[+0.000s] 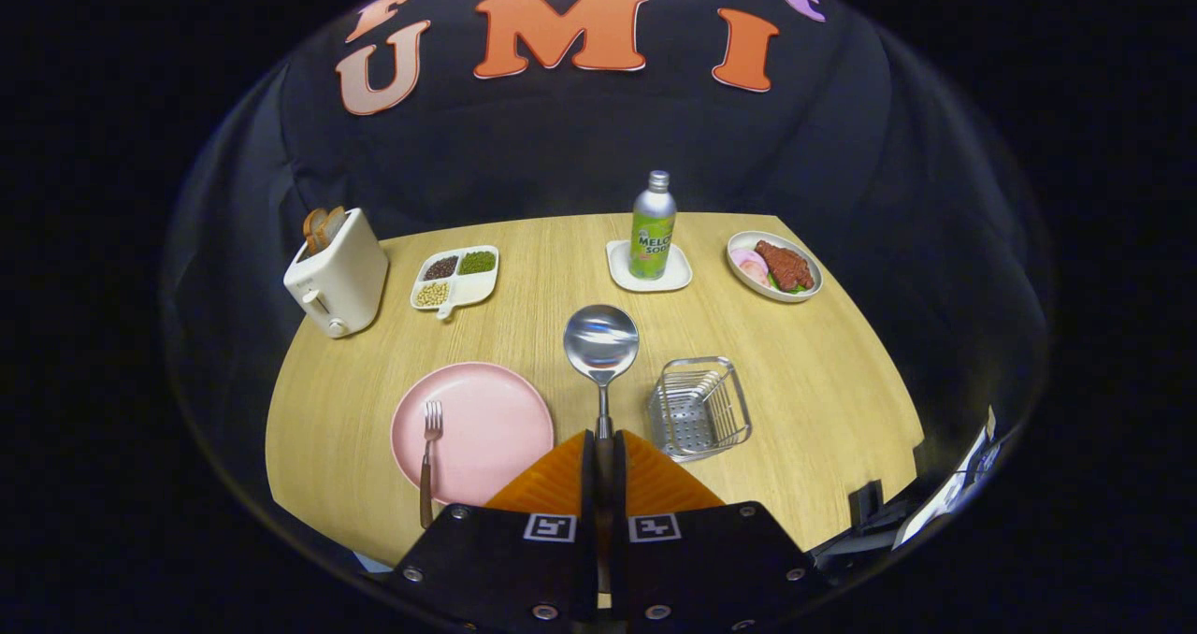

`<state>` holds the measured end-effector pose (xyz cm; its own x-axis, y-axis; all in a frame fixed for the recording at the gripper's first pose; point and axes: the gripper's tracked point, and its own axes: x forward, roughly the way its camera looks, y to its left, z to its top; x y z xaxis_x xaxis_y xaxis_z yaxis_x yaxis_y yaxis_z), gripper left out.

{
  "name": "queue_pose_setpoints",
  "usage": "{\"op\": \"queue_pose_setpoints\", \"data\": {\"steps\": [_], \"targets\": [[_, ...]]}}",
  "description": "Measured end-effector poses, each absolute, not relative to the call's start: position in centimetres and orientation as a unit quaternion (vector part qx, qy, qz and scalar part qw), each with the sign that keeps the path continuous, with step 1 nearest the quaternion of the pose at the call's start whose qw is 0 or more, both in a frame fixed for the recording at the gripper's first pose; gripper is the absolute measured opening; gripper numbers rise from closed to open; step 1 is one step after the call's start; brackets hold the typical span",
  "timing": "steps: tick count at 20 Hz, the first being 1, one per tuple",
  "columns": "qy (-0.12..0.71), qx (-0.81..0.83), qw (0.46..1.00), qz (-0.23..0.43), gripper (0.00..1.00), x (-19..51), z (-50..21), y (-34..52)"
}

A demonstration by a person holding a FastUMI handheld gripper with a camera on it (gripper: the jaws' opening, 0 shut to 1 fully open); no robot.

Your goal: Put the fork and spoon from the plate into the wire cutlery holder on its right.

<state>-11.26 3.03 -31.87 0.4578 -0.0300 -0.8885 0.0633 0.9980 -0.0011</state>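
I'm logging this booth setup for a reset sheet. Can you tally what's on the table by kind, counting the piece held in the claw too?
Cutlery: 2, the spoon clamped in the claw and the fork on the pink plate
Dishes: 4, pink plate, divided tray, coaster dish, food plate
Bottle: 1
Toaster: 1
Wire cutlery holder: 1
Total: 9

Bright overhead light, fisheye-warped edges

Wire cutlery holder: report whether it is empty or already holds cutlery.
Empty. The wire cutlery holder shows only its bare perforated bottom; the spoon is clamped in the tongs, and the fork lies on the pink plate.
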Motion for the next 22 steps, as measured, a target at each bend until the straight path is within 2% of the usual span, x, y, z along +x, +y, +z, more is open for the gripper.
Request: {"op": "queue_pose_setpoints", "data": {"steps": [10, 15, 22], "targets": [[0.596, -0.021, 0.803, 0.007, 0.06, -12.3, -34.5, -4.2], [0.638, -0.025, 0.768, 0.040, 0.06, -13.1, -36.7, -4.5], [0.668, -0.035, 0.742, 0.052, 0.07, -12.8, -38.7, -4.7]]}}
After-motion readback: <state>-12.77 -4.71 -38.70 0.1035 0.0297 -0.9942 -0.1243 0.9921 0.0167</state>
